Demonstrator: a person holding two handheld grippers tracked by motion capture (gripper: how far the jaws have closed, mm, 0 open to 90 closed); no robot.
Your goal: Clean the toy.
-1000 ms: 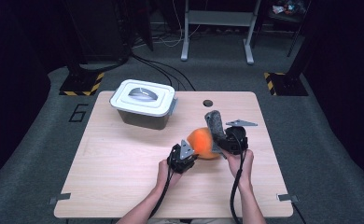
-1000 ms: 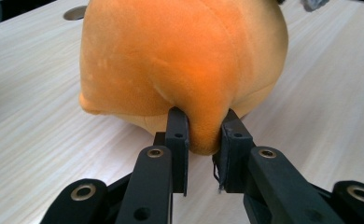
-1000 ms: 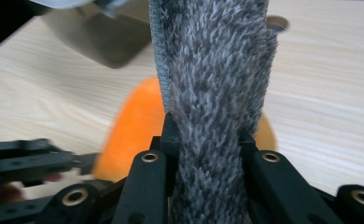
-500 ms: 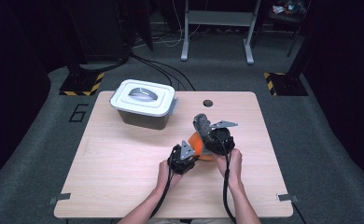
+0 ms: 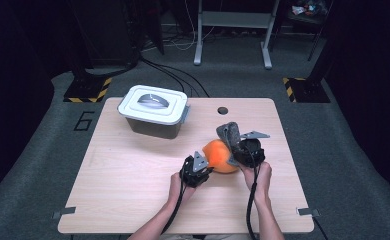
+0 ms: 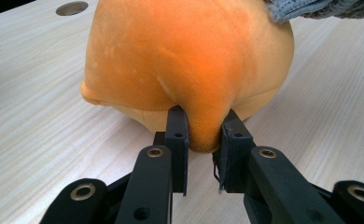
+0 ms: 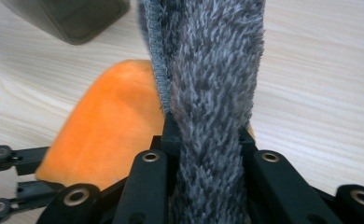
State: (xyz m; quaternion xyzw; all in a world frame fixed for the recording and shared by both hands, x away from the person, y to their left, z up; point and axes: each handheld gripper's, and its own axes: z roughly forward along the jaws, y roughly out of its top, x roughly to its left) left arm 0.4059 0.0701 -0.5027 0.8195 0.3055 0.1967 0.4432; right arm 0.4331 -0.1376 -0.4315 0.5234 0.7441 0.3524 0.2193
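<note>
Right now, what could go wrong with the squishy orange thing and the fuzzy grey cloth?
The left gripper pinches only a small fold of the orange plush, so the fold might slip free if pulled. The right gripper clamps the grey cloth, whose loose end stands above the plush; wiping hard could shove the plush along the table.

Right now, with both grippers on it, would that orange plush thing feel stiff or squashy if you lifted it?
Probably squashy: the left gripper pinches a fold of the orange plush toy and the fabric bunches between its fingers. Likely light, being stuffed fabric. Its rounded shape might wobble, though the fuzzy surface should resist sliding on the table.
</note>
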